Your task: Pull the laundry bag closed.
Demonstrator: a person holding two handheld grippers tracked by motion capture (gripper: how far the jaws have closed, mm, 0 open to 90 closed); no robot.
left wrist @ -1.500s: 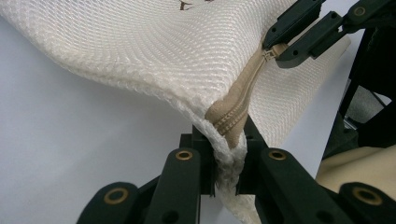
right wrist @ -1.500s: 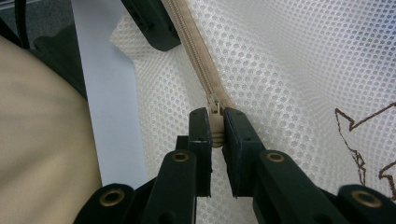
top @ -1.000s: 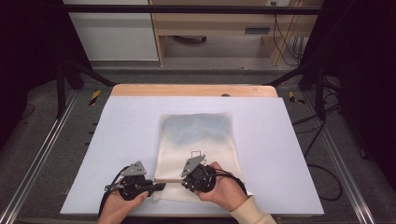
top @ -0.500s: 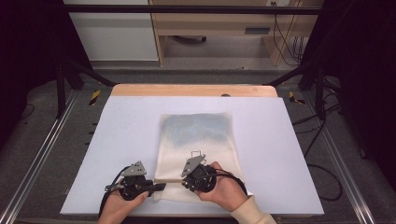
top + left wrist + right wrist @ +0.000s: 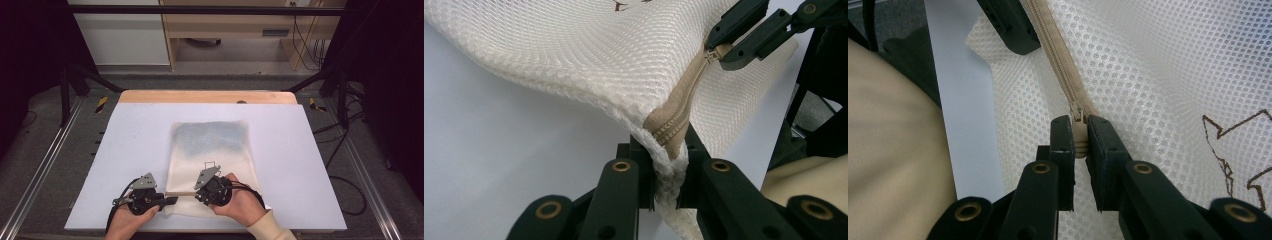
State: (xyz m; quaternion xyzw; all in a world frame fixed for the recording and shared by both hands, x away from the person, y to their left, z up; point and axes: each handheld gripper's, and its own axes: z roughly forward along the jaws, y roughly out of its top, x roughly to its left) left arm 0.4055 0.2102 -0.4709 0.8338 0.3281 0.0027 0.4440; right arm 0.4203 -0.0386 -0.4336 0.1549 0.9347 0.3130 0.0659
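Left claw is pinching the mesh laundry bag corner, right claw is gripping its zipper pull.

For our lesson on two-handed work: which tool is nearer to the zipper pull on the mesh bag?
Right. The right tool is clamped on the zipper pull itself. The left tool grips the mesh bag at the end of the zipper, away from the pull.
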